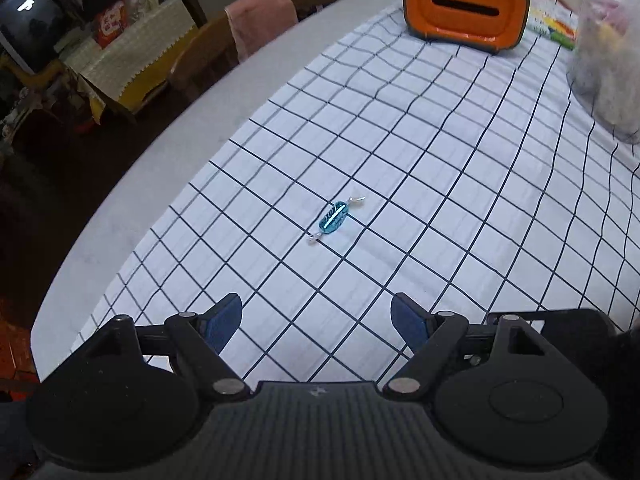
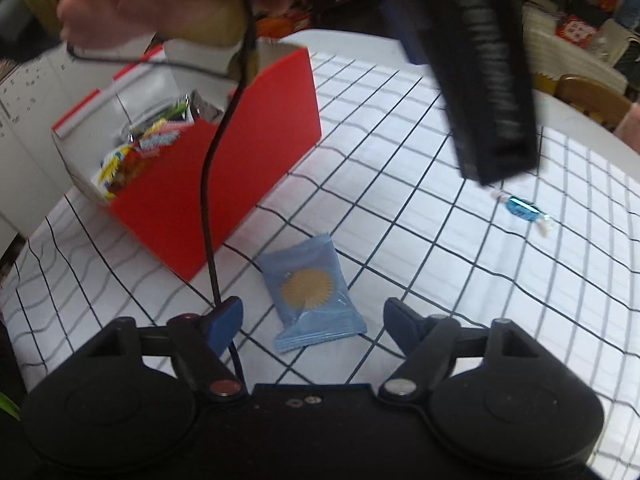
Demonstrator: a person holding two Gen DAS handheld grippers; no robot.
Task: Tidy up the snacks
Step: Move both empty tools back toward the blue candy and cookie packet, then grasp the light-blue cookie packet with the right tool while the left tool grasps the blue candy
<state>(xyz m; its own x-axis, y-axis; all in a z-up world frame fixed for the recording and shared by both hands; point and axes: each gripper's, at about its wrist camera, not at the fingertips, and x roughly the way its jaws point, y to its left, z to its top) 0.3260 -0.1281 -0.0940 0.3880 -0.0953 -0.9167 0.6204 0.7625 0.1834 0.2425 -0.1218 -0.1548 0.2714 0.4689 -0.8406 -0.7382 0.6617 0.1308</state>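
Observation:
In the left wrist view a small blue wrapped candy (image 1: 336,218) lies alone on the checked tablecloth (image 1: 440,180). My left gripper (image 1: 316,314) hovers short of it, open and empty. In the right wrist view a light blue packet (image 2: 316,292) with a gold sun print lies flat on the cloth. Its near end sits between the fingers of my right gripper (image 2: 314,316), with a gap on each side, so the gripper is open. The same blue candy (image 2: 520,208) shows at the far right. A red box (image 2: 240,160) holding several snack packs stands at the back left.
An orange tissue box (image 1: 464,4) and a clear plastic bag (image 1: 608,64) stand at the table's far end. Wooden chairs (image 1: 200,60) line the left edge. A blurred black tool body (image 2: 492,80), a person's hand (image 2: 120,4) and a hanging black cable (image 2: 208,200) cross the right wrist view.

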